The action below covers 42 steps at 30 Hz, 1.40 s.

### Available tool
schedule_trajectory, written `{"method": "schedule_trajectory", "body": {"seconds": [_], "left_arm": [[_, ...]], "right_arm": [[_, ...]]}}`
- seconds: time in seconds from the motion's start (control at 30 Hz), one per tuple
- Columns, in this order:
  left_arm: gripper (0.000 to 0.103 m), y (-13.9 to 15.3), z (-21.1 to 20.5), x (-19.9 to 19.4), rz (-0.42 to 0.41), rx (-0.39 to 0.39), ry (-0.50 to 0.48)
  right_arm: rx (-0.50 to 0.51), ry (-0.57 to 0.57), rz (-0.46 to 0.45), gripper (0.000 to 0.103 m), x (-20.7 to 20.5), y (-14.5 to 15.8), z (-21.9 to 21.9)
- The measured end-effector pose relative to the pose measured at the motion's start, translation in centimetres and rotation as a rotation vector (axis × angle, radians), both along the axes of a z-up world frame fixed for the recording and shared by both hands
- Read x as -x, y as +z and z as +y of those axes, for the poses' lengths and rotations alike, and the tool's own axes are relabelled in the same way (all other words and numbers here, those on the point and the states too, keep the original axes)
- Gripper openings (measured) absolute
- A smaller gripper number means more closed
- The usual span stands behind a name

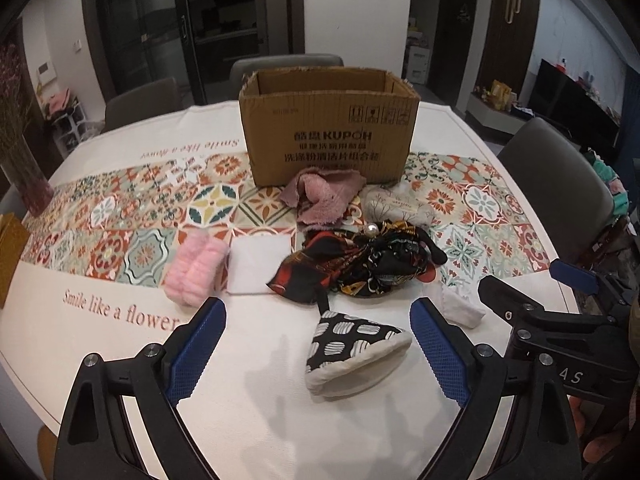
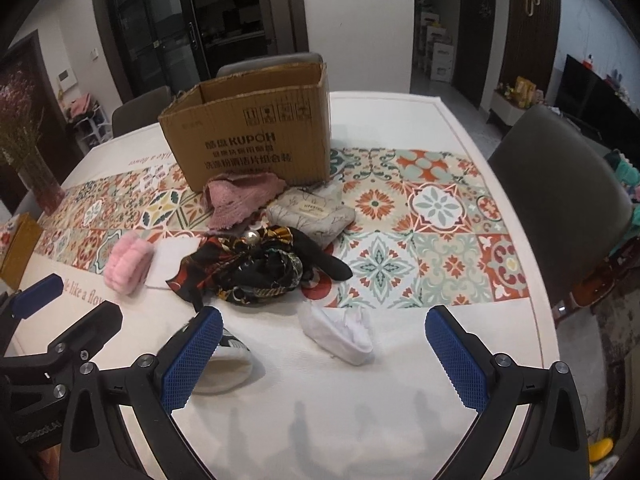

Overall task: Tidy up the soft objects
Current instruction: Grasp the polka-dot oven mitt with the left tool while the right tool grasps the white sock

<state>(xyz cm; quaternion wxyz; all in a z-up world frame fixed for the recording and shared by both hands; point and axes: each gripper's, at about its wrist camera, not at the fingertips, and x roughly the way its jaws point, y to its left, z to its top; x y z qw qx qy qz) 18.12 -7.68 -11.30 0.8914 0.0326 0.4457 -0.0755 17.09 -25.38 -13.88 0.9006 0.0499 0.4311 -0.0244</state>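
An open cardboard box (image 1: 328, 136) stands at the back of the table; it also shows in the right wrist view (image 2: 256, 136). In front of it lie a pink towel (image 1: 324, 196), a grey printed pouch (image 1: 396, 204), a black patterned scarf (image 1: 360, 264), a pink fluffy item (image 1: 196, 272), a white cloth (image 1: 260, 264), a white sock (image 2: 340, 332) and a black-and-white triangular pouch (image 1: 352, 352). My left gripper (image 1: 320, 352) is open around the triangular pouch. My right gripper (image 2: 324, 360) is open just before the white sock.
The table wears a white cloth with a patterned tile runner (image 2: 420, 232). Grey chairs (image 2: 560, 200) stand at the right and behind the box. A vase of dried flowers (image 1: 24, 176) and a yellow box (image 1: 10, 248) sit at the left edge.
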Motion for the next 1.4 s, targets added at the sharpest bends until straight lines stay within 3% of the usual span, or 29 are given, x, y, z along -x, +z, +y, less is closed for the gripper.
{"method": "schedule_trajectory", "body": {"seconds": [0.43,0.77,1.0,1.27,1.4], "left_arm": [[0.09,-5.7,-1.2,-2.3,0.17,0.044,0.086],[0.088,-9.5,-1.1,-3.3,0.31,0.094,0.121],[0.072,-10.8,-1.3,-3.2,0.361,0.127,0.108],[0.062,-10.8,-1.3,-2.8,0.347,0.117,0.108],[0.057,-10.7,-1.4,-2.5,0.33,0.103,0.097]], "right_arm": [[-0.059,0.062,0.112,0.102,-2.9,-6.2,-1.9],[-0.06,0.08,0.177,0.099,-4.0,-9.1,-2.0],[-0.068,0.1,0.195,0.094,-4.2,-10.2,-1.9],[-0.071,0.123,0.2,0.069,-4.1,-10.5,-1.7],[-0.072,0.128,0.209,0.052,-3.9,-10.8,-1.6]]}}
